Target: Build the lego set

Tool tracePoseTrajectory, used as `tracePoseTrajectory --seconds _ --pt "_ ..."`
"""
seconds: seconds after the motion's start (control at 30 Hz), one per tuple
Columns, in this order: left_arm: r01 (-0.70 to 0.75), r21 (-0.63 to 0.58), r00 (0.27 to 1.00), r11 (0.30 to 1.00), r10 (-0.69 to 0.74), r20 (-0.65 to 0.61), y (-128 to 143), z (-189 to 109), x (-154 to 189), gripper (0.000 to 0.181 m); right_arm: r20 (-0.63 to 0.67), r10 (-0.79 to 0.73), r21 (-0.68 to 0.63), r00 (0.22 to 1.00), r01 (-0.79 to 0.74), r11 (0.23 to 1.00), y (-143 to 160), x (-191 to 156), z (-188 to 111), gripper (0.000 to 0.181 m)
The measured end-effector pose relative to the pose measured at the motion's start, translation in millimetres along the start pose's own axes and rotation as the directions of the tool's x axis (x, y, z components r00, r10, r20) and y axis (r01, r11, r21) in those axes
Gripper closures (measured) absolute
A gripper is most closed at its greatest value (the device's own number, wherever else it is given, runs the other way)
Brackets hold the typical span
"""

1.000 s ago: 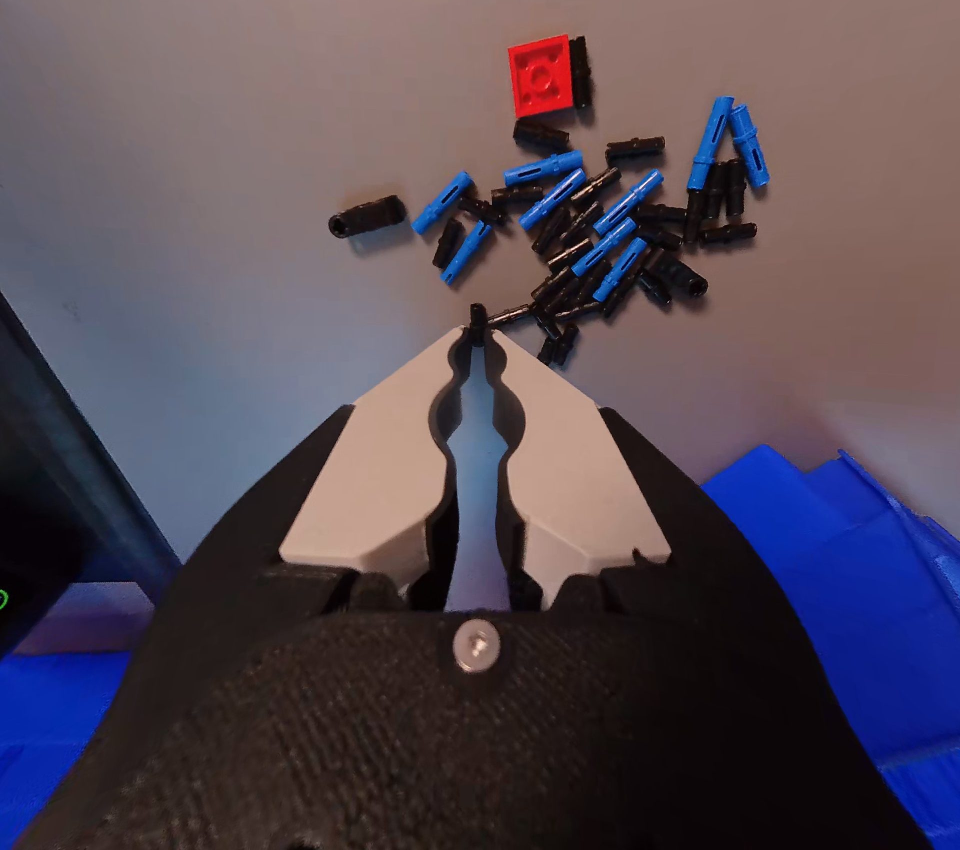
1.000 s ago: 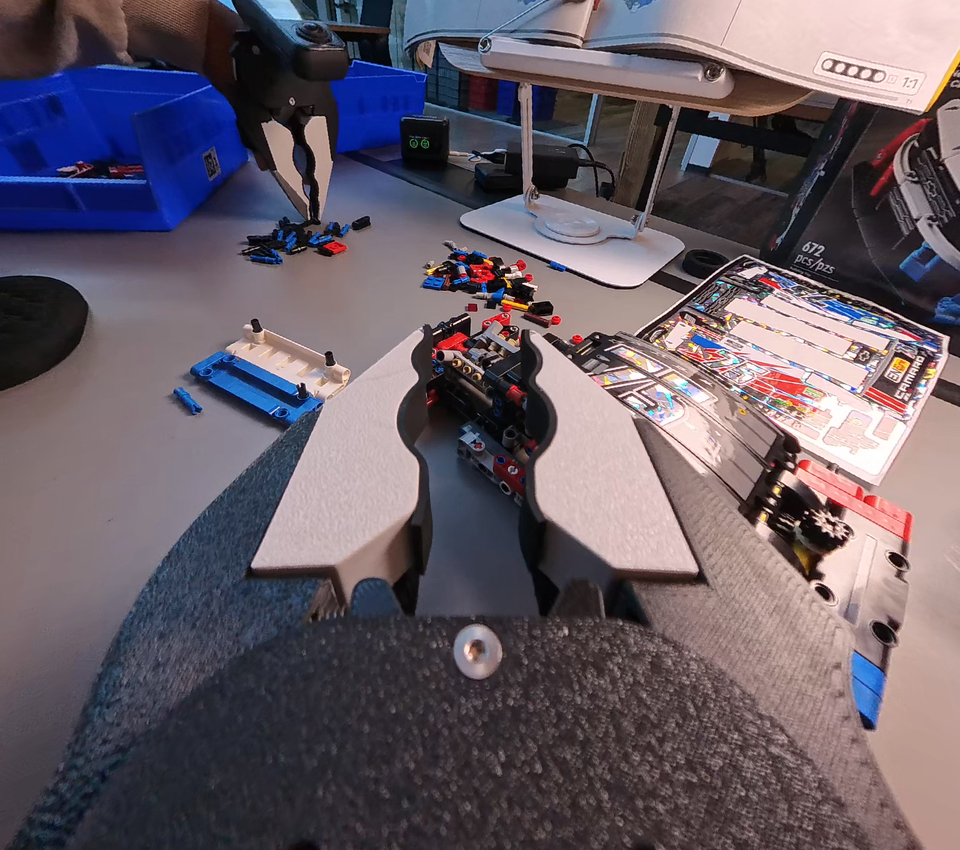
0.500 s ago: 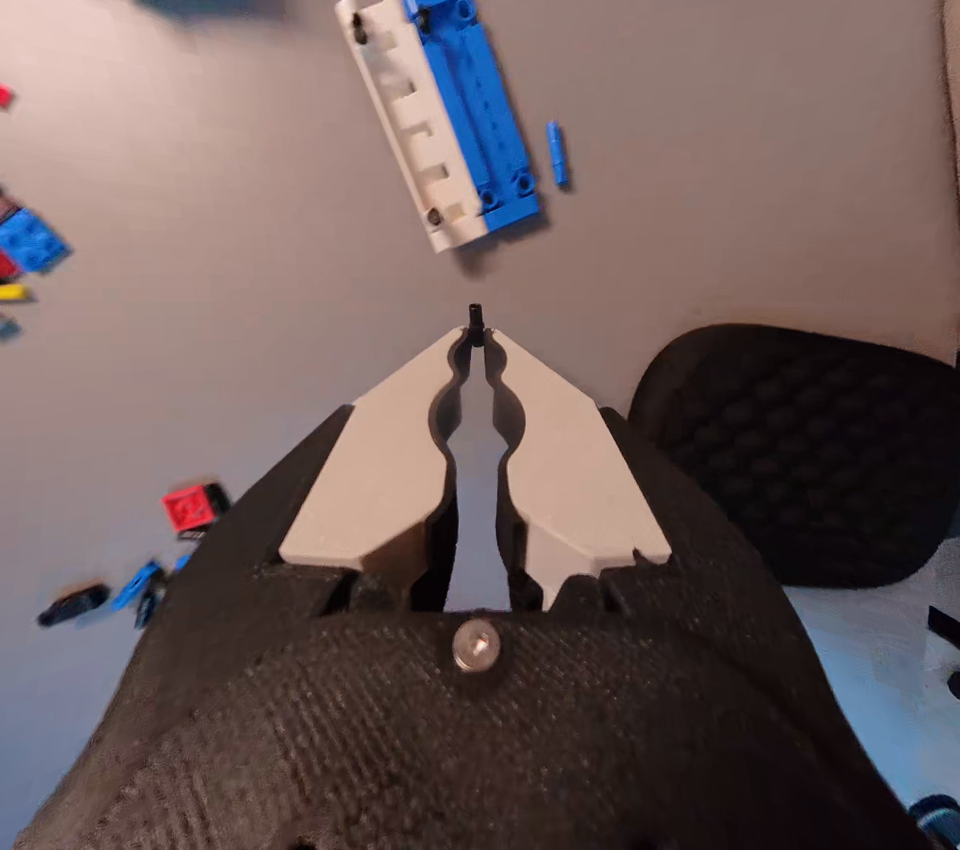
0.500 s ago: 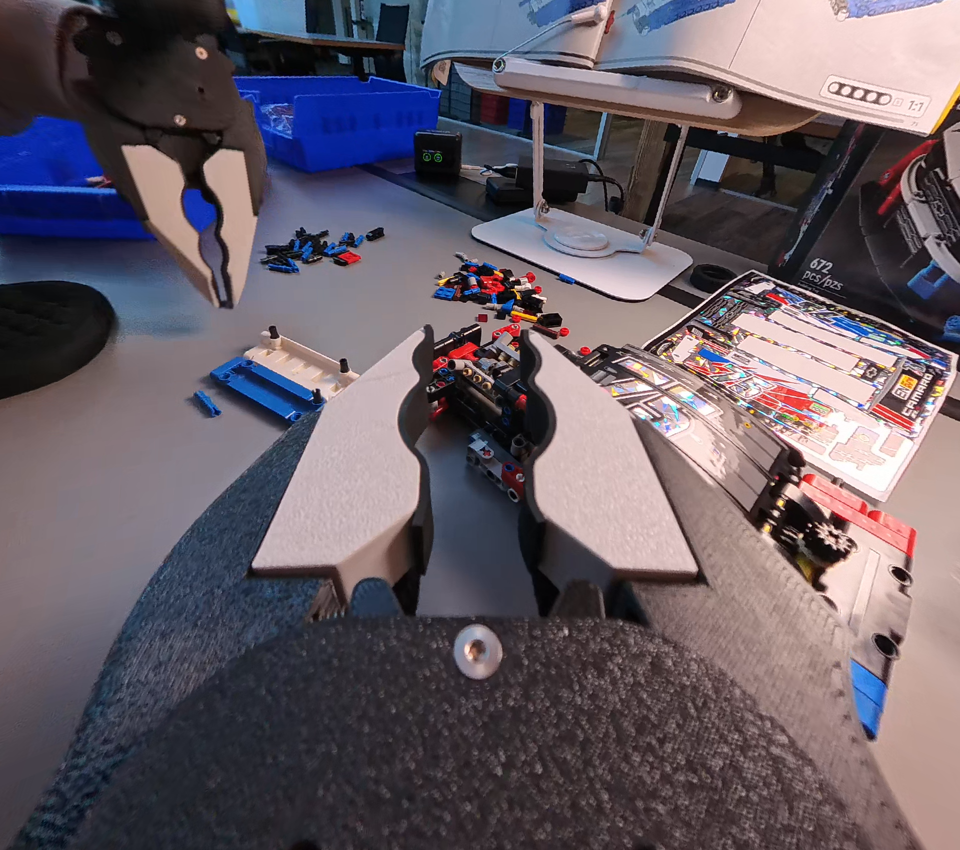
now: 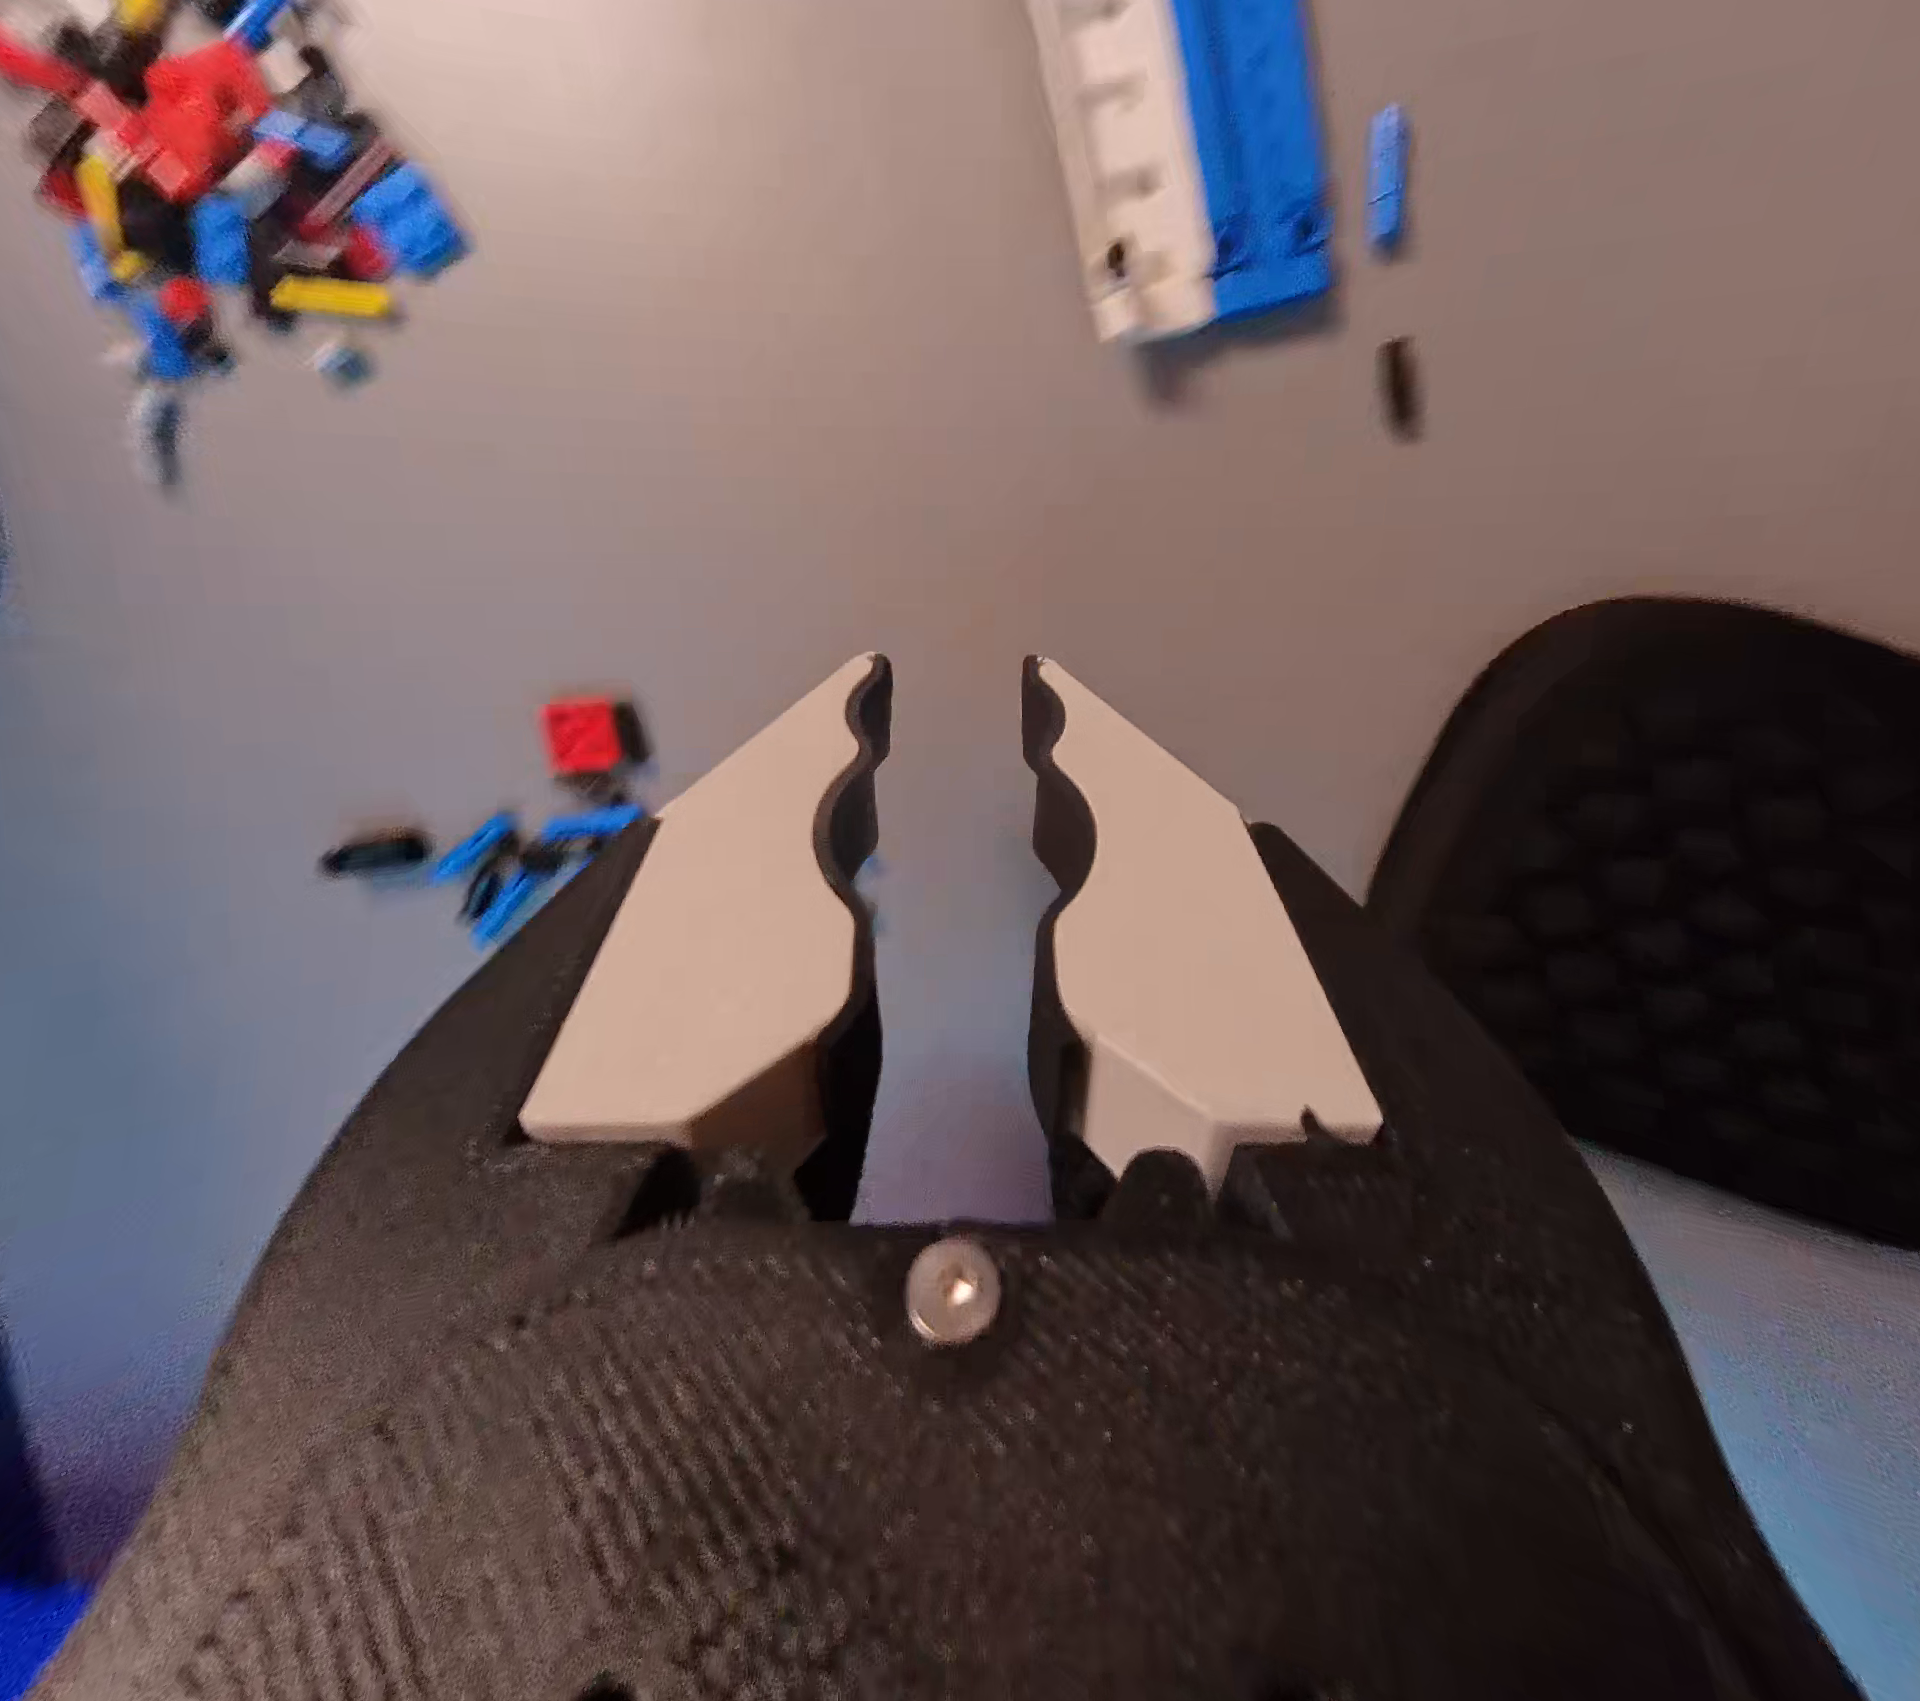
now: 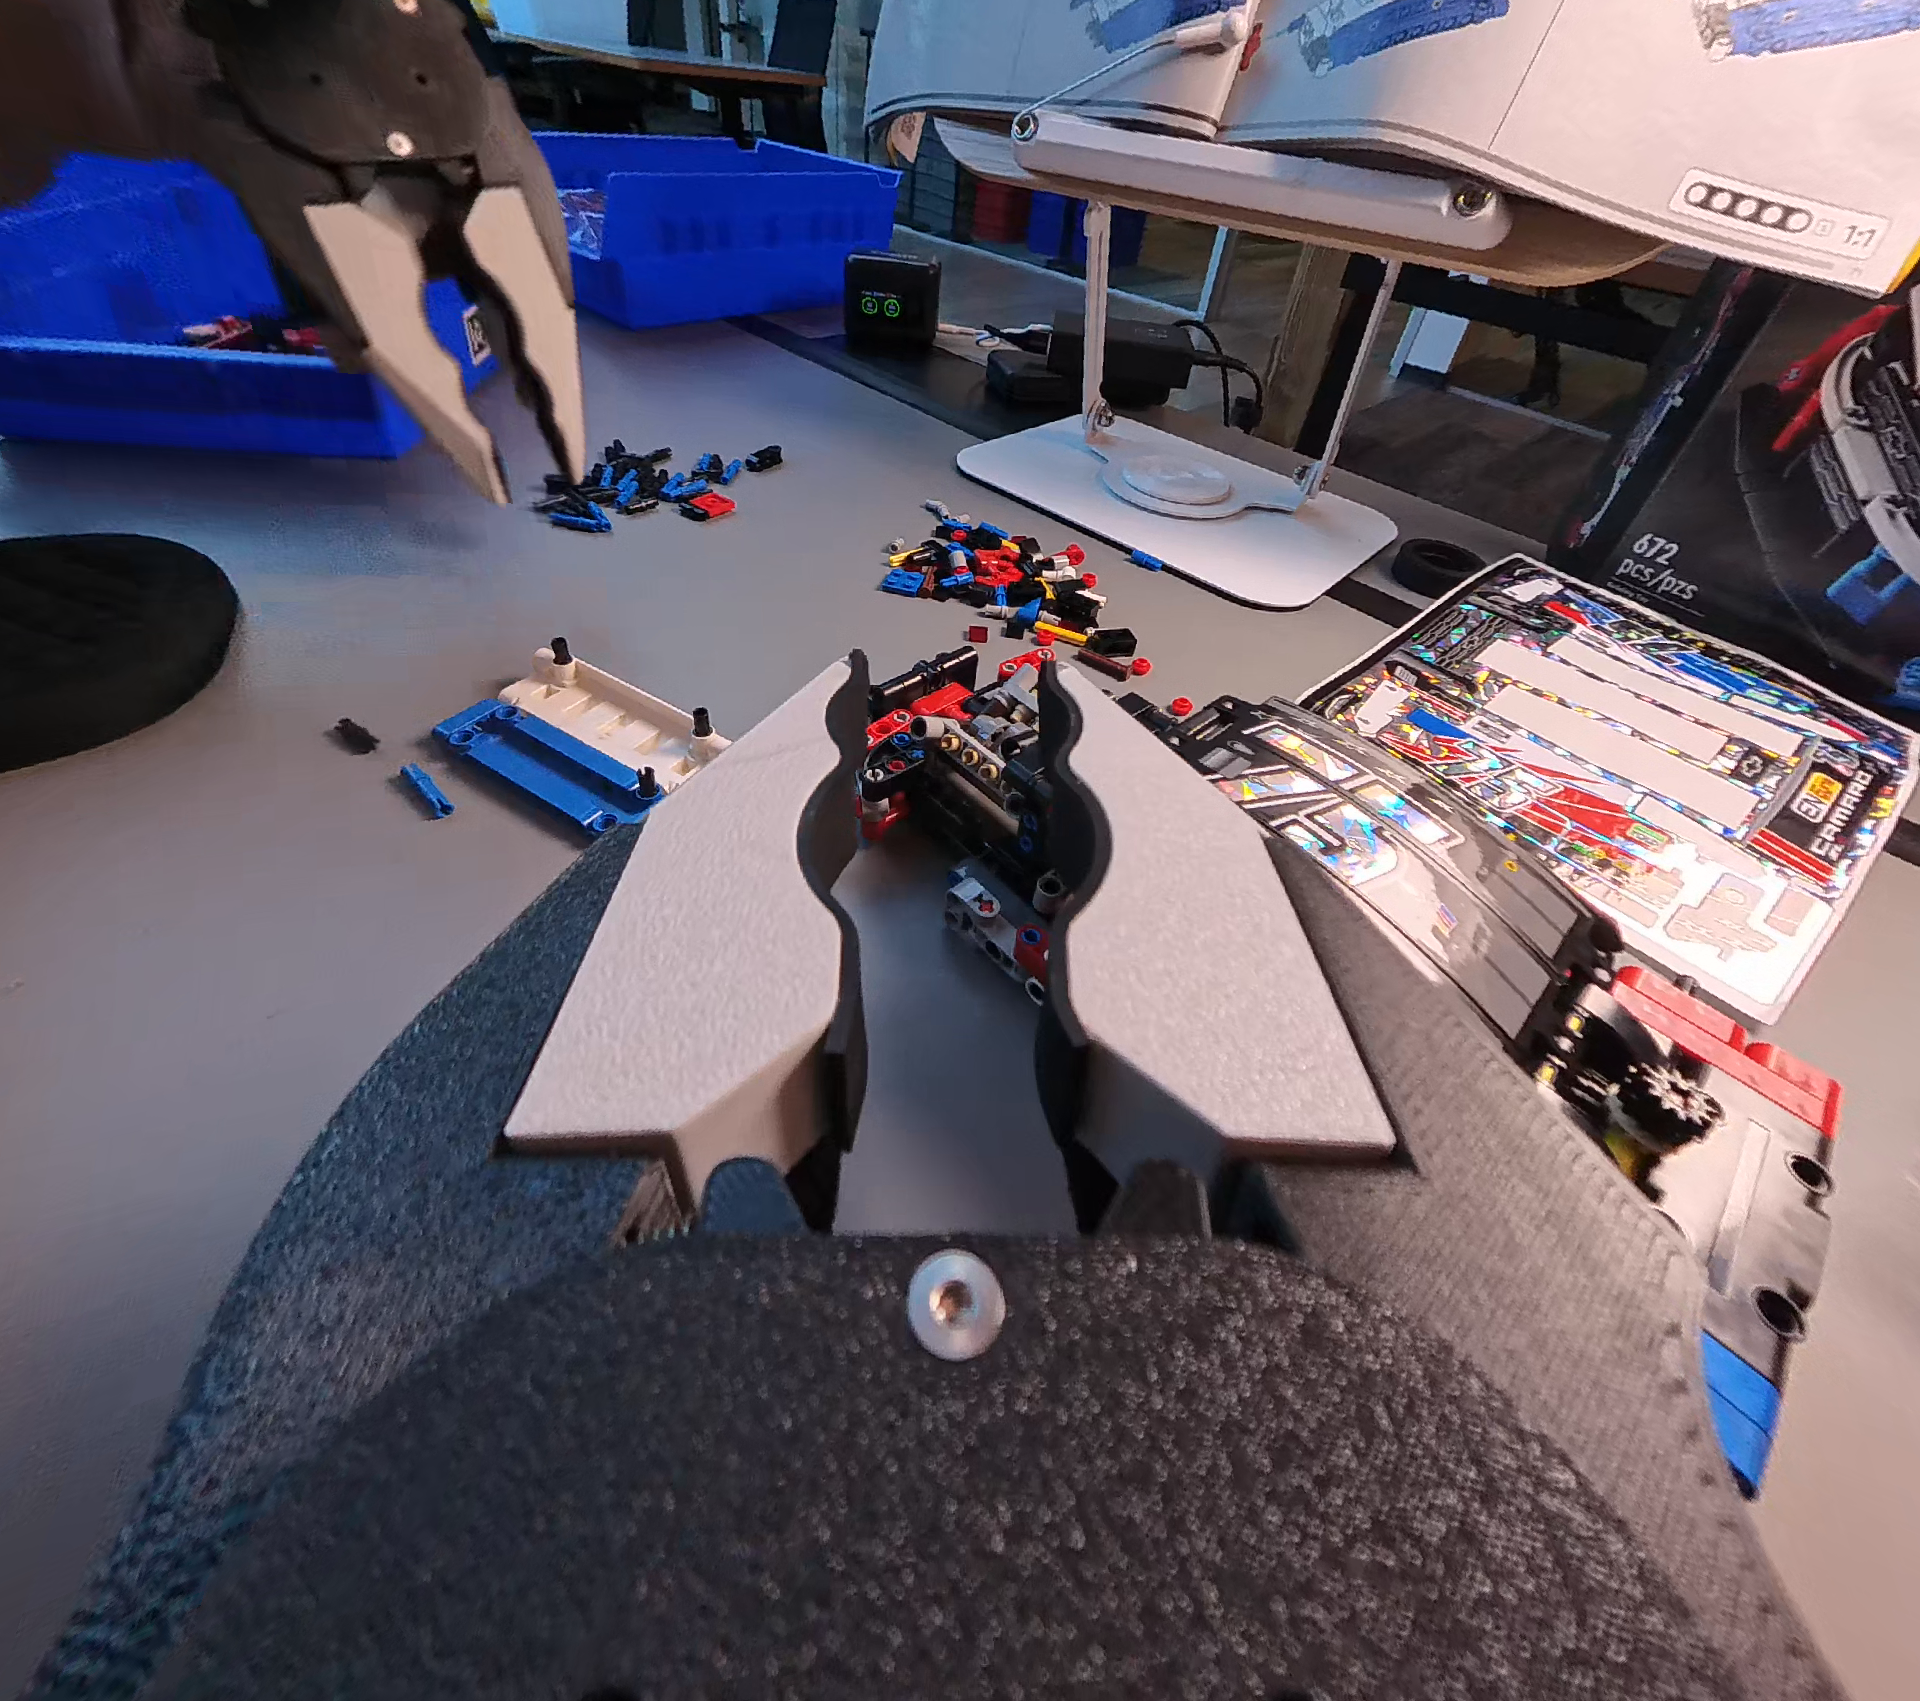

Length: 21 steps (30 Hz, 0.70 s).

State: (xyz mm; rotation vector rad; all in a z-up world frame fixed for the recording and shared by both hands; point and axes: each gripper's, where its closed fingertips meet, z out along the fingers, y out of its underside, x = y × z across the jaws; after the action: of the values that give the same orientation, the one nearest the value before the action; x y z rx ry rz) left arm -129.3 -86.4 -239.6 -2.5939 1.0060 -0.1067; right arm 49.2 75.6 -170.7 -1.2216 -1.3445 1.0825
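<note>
The black pin is judged tiny, light and slippery; it is best pinched across its middle. Both the left gripper and right gripper are held open, empty.

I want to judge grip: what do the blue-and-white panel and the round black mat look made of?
The blue-and-white panel looks like hard moulded plastic, smooth with a slight sheen. The round black mat looks soft, perhaps foam or rubber: matte, with a dimpled quilted surface.

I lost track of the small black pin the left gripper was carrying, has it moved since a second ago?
Yes. The black pin now lies on the table left of the blue and white panel, and the left gripper is open.
</note>
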Motion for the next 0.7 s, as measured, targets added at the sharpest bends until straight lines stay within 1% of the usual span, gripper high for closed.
tracePoseTrajectory --seconds 0.03,0.1,0.17,0.2,0.27,0.3,0.37,0.4,0.47,0.57,0.7 --pt "0.041 -0.052 0.998 0.998 -0.039 0.051 20 -8 -23 0.159 0.002 -0.001 0.0 1.0 0.001 1.0 0 -1 0 0.151" --pt "0.128 -0.127 0.987 0.984 -0.115 0.11 60 -18 -60 0.16 0.005 -0.008 -0.003 1.0 0.008 1.0 0 -2 0 0.151" --pt "0.191 -0.18 0.977 0.965 -0.169 0.131 93 -19 -83 0.16 0.006 -0.013 -0.005 1.0 0.013 1.0 0 -3 0 0.151" --pt "0.204 -0.199 0.975 0.959 -0.181 0.129 106 -17 -90 0.16 0.004 -0.015 -0.006 1.0 0.015 1.0 0 -2 0 0.151" --pt "0.207 -0.24 0.976 0.948 -0.184 0.116 121 -15 -97 0.161 -0.002 -0.015 -0.01 1.0 0.015 1.0 2 -1 0 0.151" --pt "0.199 -0.244 0.978 0.949 -0.179 0.102 122 -15 -97 0.161 -0.004 -0.011 -0.011 1.0 0.011 1.0 2 0 0 0.151" --pt "0.194 -0.205 0.981 0.959 -0.188 0.047 112 -13 -92 0.161 -0.006 -0.001 -0.01 1.0 0.001 1.0 2 2 0 0.151" --pt "0.186 -0.213 0.982 0.959 -0.186 0.02 111 -12 -88 0.161 -0.005 0.003 -0.011 1.0 -0.003 1.0 3 2 0 0.151" --pt "0.157 -0.265 0.986 0.951 -0.168 -0.018 114 -8 -80 0.159 -0.001 0.004 -0.015 1.0 -0.004 1.0 4 2 1 0.151" --pt "0.137 -0.288 0.988 0.948 -0.153 -0.033 113 0 -77 0.158 0.003 -0.004 -0.02 1.0 0.004 1.0 5 0 1 0.151" --pt "0.129 -0.301 0.99 0.945 -0.141 -0.019 112 2 -81 0.166 -0.001 0.0 -0.017 1.0 0.0 1.0 4 2 1 0.151"
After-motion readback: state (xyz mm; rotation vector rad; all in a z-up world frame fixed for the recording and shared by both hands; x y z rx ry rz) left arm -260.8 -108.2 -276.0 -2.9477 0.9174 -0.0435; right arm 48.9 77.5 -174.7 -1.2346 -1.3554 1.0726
